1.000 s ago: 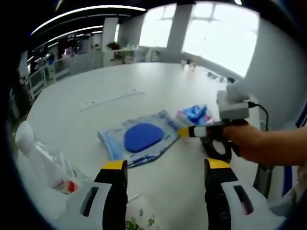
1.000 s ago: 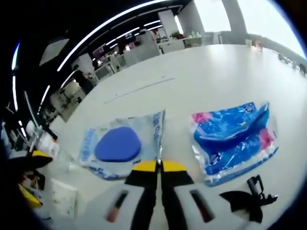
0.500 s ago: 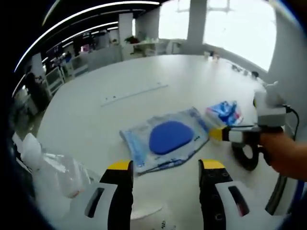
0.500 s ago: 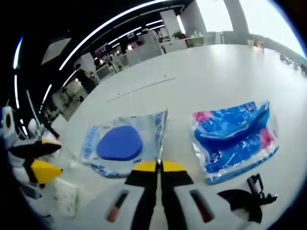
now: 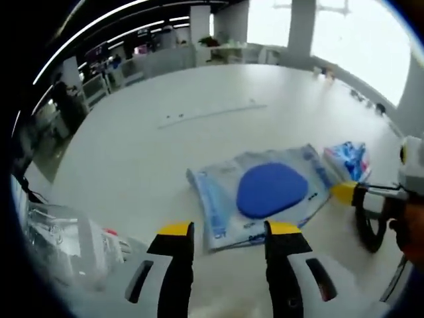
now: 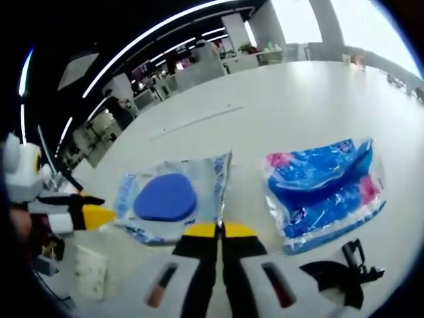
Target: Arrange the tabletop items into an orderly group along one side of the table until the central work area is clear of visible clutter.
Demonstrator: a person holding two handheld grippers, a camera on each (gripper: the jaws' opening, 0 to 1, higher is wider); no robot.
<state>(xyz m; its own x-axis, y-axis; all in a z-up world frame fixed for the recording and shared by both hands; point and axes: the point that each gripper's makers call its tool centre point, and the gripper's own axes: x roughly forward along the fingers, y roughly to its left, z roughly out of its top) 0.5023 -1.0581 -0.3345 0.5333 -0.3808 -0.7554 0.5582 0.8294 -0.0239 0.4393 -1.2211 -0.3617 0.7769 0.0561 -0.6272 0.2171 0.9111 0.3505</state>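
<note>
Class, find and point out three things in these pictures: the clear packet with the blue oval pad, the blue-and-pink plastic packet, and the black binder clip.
Clear packet with the blue oval pad [image 5: 271, 190]: left gripper view, on the pad's middle.
Blue-and-pink plastic packet [image 6: 324, 189]: right gripper view, on its blue centre.
Black binder clip [image 6: 343, 273]: right gripper view, on its black body.

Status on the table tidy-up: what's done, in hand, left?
Done: nothing looks grouped yet.

In hand: the right gripper is shut on an edge of the clear packet with the blue oval pad; the left gripper is open beside it.

Left: the blue-and-pink plastic pack and crinkled clear bag lie spread across the white table.
</note>
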